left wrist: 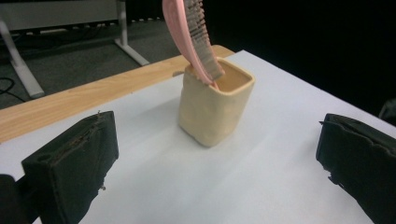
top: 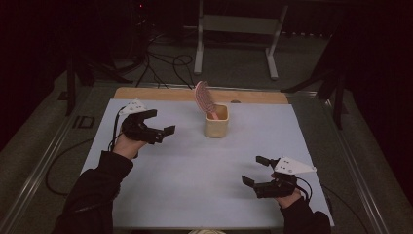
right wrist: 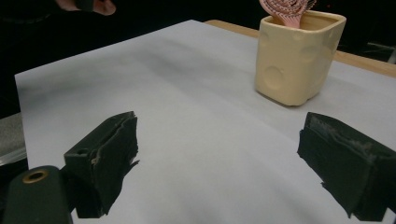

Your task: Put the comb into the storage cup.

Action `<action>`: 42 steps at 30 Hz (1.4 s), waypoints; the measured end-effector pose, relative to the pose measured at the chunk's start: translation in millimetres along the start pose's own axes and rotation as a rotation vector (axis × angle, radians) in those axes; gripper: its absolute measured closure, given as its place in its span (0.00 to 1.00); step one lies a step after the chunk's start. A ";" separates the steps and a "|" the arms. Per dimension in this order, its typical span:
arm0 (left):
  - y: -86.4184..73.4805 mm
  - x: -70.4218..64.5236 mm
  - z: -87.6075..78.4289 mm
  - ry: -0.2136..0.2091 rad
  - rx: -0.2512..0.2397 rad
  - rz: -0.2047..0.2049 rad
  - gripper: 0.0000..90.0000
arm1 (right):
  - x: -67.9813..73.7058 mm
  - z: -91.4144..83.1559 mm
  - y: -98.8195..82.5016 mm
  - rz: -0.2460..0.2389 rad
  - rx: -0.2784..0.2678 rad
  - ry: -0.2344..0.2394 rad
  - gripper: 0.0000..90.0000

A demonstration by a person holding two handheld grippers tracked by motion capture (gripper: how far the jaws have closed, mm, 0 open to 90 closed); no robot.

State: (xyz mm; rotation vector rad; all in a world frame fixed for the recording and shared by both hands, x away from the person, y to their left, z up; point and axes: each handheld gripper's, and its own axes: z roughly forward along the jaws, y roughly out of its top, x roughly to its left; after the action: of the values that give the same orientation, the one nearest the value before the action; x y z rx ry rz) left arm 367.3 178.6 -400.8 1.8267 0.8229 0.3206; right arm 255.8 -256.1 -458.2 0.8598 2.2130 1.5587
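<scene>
Item: pink hairbrush (top: 203, 98) standing head-up in cream cup (top: 216, 122), far centre of white sheet (top: 195, 165).
Left gripper (top: 161, 122) is hovering just left of the cup, jaws spread, empty; right gripper (top: 255, 170) is resting well apart, near side, likewise spread, empty.

Pink hairbrush (top: 203, 97) standing handle-down, leaning, in cream square cup (top: 216, 122), upright near the table's far middle

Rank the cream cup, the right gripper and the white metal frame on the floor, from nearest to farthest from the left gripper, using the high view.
1. cream cup: on the paper, just to the side of the left gripper.
2. right gripper: across the paper, at its near edge.
3. white metal frame: on the floor beyond the table.
</scene>
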 end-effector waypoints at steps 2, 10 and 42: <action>-4.8 -0.3 -3.2 -0.005 -0.001 0.001 0.00 | 0.0 0.5 -0.2 -0.003 0.001 0.001 0.12; -22.9 -6.2 -15.6 -0.026 -0.010 0.003 0.00 | 0.3 0.4 0.0 -0.003 0.002 0.001 0.12; -101.1 -25.8 -60.0 -0.023 0.015 -0.002 0.00 | 0.9 1.5 0.1 -0.010 0.006 -0.002 0.12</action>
State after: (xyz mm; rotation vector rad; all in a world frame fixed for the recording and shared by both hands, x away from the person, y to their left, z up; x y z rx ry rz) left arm 275.4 225.0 -463.4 1.8401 0.8129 0.2926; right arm 256.0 -254.4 -458.6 0.8508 2.2179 1.5474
